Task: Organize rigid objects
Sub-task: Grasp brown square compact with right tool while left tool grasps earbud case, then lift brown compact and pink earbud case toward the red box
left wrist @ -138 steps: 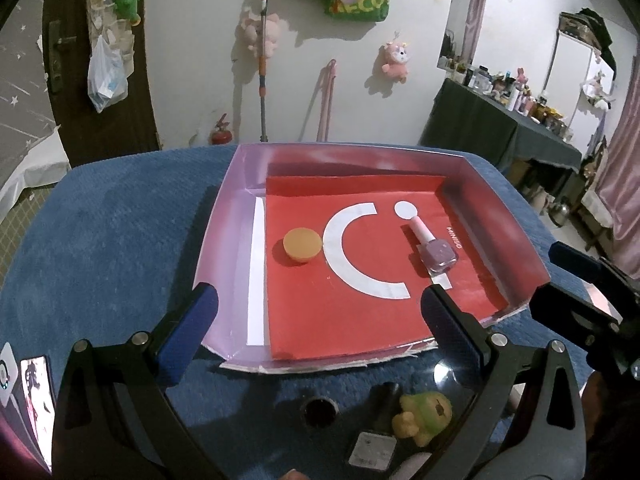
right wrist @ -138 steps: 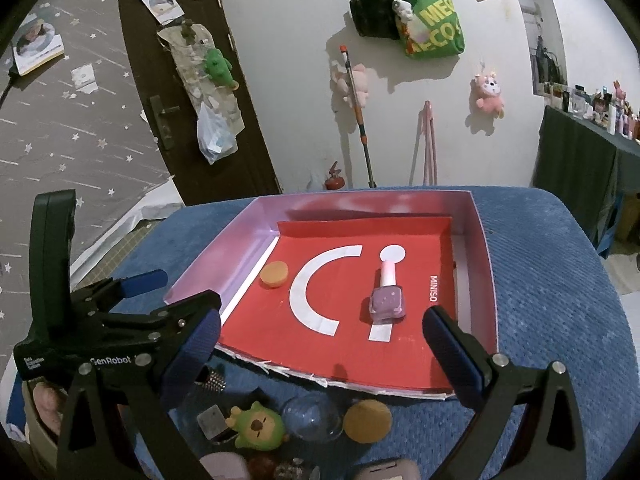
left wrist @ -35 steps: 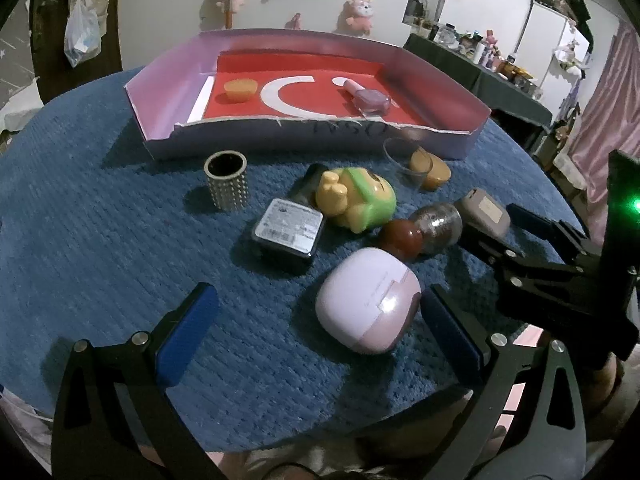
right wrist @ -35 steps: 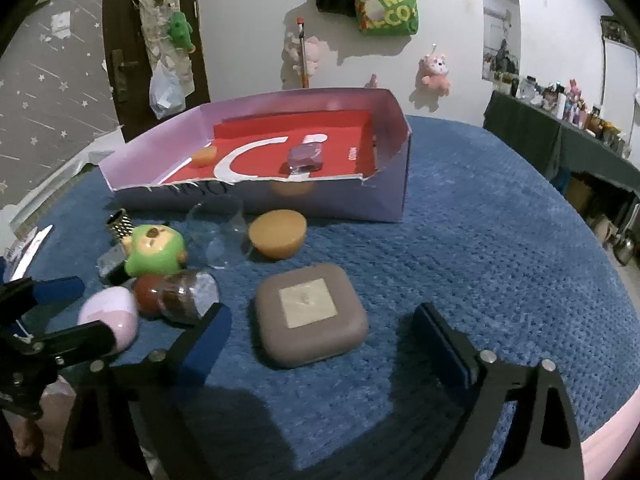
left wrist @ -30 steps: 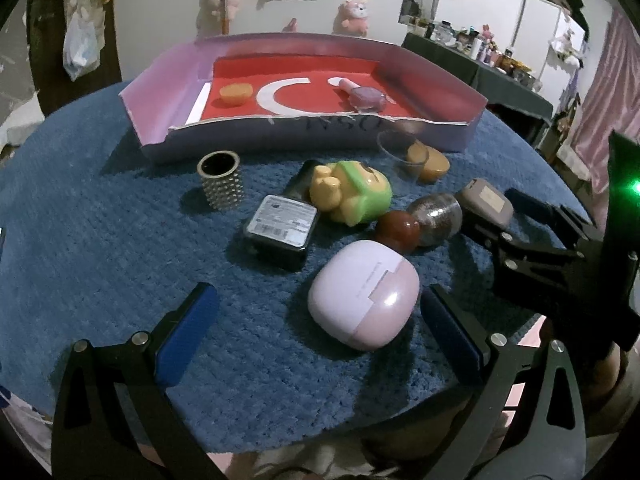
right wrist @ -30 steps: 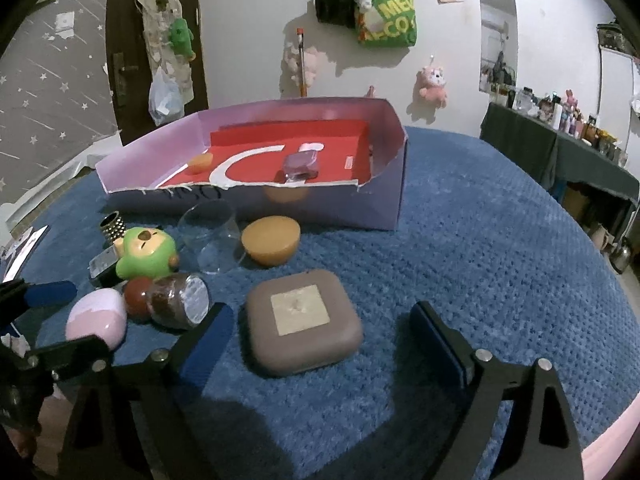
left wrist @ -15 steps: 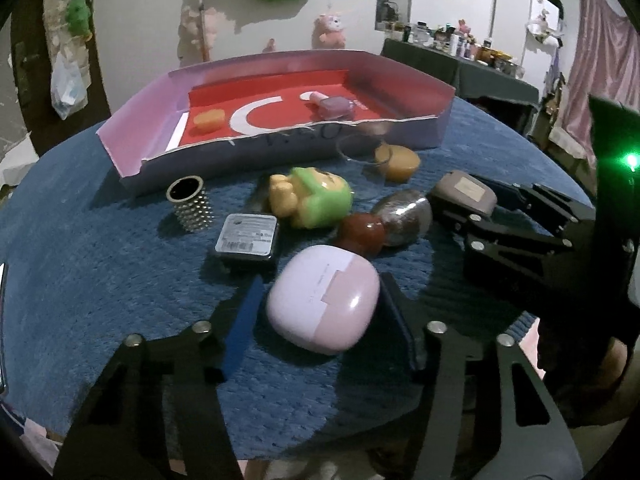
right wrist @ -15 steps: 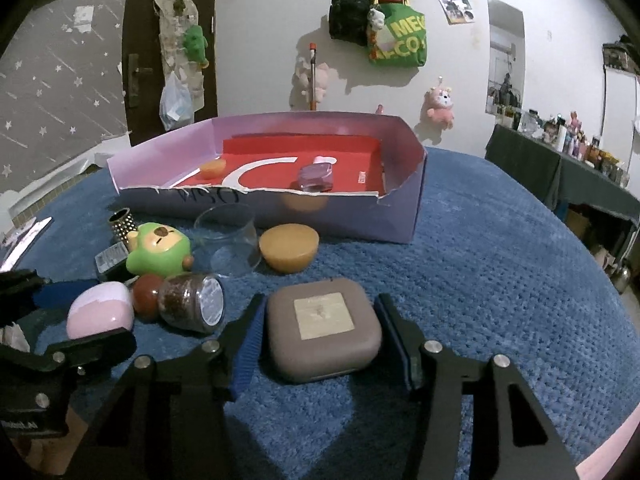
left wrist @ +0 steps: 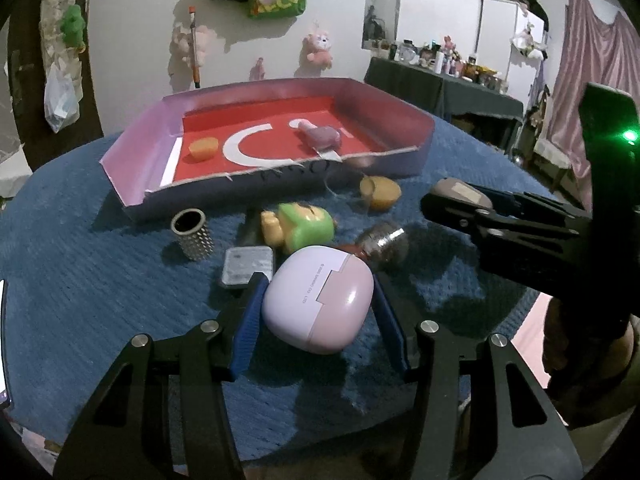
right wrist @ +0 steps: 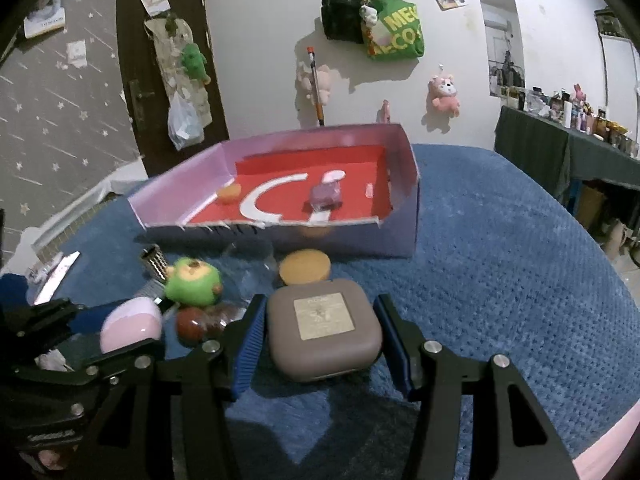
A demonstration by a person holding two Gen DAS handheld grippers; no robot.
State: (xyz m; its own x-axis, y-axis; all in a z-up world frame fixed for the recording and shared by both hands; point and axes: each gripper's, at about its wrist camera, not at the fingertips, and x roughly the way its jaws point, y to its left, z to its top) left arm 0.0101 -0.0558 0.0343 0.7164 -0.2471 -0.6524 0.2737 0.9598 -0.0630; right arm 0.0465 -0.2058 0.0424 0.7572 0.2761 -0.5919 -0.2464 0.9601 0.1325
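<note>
My left gripper is shut on a lilac-and-pink rounded case, with a blue pad pressed to each side. My right gripper is shut on a brown square case with a pale label, held just above the blue cloth. In the left wrist view the right gripper and its brown case show at the right. Behind stands the pink-walled box with a red floor. A nail polish bottle and an orange disc lie in it.
On the blue cloth in front of the box lie a green toy figure, a studded metal cylinder, a small dark box, a round jar, a clear cup and an orange lid. The cloth to the right lies bare.
Both grippers went from wide open around their cases to closed on them. The right gripper has risen a little with the brown case.
</note>
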